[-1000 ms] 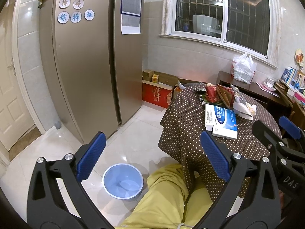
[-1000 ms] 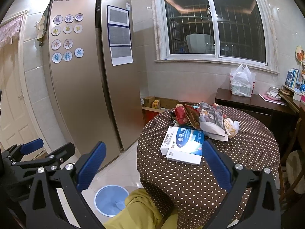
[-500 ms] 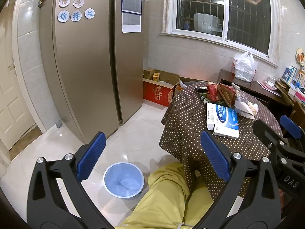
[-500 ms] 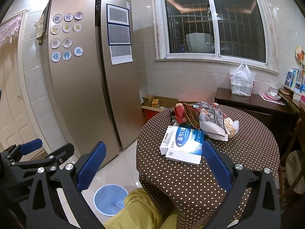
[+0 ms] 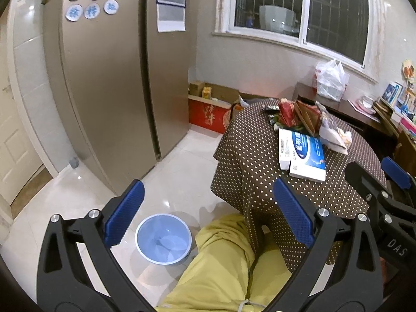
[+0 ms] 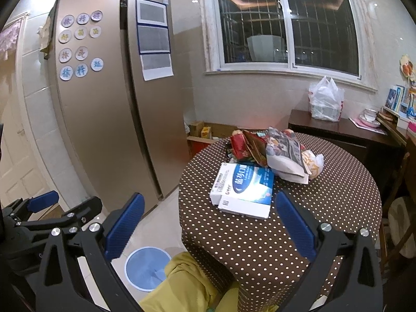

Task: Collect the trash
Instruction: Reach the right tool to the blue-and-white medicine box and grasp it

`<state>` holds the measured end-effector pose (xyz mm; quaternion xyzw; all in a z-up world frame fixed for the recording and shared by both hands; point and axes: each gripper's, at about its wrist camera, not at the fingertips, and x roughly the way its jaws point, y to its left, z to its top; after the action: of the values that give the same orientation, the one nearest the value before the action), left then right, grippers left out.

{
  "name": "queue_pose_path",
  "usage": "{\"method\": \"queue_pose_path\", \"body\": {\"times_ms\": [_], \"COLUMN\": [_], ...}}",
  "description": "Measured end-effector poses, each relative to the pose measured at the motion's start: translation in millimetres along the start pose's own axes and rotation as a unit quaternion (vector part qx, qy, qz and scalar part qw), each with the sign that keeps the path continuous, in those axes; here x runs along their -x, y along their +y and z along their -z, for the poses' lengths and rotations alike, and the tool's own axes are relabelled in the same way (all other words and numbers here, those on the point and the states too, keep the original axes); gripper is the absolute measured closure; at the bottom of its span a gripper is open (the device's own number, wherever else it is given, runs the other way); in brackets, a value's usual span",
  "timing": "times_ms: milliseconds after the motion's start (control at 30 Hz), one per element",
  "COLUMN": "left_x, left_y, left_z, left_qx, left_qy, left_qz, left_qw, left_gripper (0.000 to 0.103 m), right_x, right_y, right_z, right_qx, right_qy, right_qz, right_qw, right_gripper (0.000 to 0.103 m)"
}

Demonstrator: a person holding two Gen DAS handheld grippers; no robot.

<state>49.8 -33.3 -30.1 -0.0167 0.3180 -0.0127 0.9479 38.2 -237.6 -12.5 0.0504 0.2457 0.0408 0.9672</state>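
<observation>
— Looking at the worktop (image 6: 325,234), how much trash has been picked up?

— None, as far as can be seen. All the trash is piled on the dotted cloth. A white and blue box (image 6: 244,189) is laid flat near the front. Just behind it, red wrappers (image 6: 240,144) and a crumpled white bag (image 6: 286,158) are heaped, touching each other.

— Is anything held by the tools?

— No. The right tool (image 6: 208,223) is spread wide, and nothing is gripped between its blue pads. It is held up in front of the box, not touching it. The left tool (image 5: 208,213) is spread wide too, and nothing is held in it. It is pointed more at the floor.

— Where should the trash be put?

— A blue bin (image 5: 163,238) is stood on the white floor, just beside the knee in yellow trousers (image 5: 223,265). It is well below the worktop edge. Almost nothing can be seen inside it; only a pale patch at the bottom is shown, and what it is cannot be told.

— So what is left?

— Nearly everything, it seems. The box is likely to be taken first, since it is nearest. Then the wrappers and the bag must be lifted and dropped in the bin. The job looks only just begun.
</observation>
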Motion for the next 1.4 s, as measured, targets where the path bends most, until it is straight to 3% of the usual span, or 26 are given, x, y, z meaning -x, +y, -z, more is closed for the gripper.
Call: {"method": "queue_pose_path", "body": {"times_ms": [300,633,867,1100,1167,1200,1267,1400], "left_x": [-56,-130,-162,-186,-192,-193,-197,-194], "left_y": [-20,-41,-50,-50,-48,-47,-46,-42], "left_z": [-5,-14,-25,-33,-34,-35,-35,-37], "left_qx": [-0.017,-0.035,-0.040,-0.045,-0.043,-0.043,-0.042,-0.035], "left_qy": [0.066,0.130,0.149,0.158,0.163,0.164,0.166,0.164], "left_qz": [0.026,0.040,0.056,0.062,0.066,0.066,0.060,0.064], "left_qw": [0.9973,0.9901,0.9864,0.9845,0.9835,0.9834,0.9835,0.9838], "left_gripper": [0.006,0.006,0.006,0.006,0.006,0.006,0.006,0.006], "right_x": [-42,-117,-174,-216,-216,-214,-209,-192], "right_y": [-26,-61,-77,-97,-100,-101,-105,-114], "right_z": [6,6,3,3,3,2,0,-6], "right_qx": [-0.028,-0.078,-0.092,-0.130,-0.139,-0.143,-0.158,-0.183], "right_qy": [0.049,0.110,0.143,0.166,0.155,0.152,0.144,0.117], "right_qz": [0.031,0.066,0.070,0.049,0.032,0.033,0.026,-0.010], "right_qw": [0.998,0.989,0.983,0.976,0.978,0.977,0.977,0.976], "right_gripper": [0.004,0.004,0.004,0.006,0.046,0.048,0.068,0.085]}}
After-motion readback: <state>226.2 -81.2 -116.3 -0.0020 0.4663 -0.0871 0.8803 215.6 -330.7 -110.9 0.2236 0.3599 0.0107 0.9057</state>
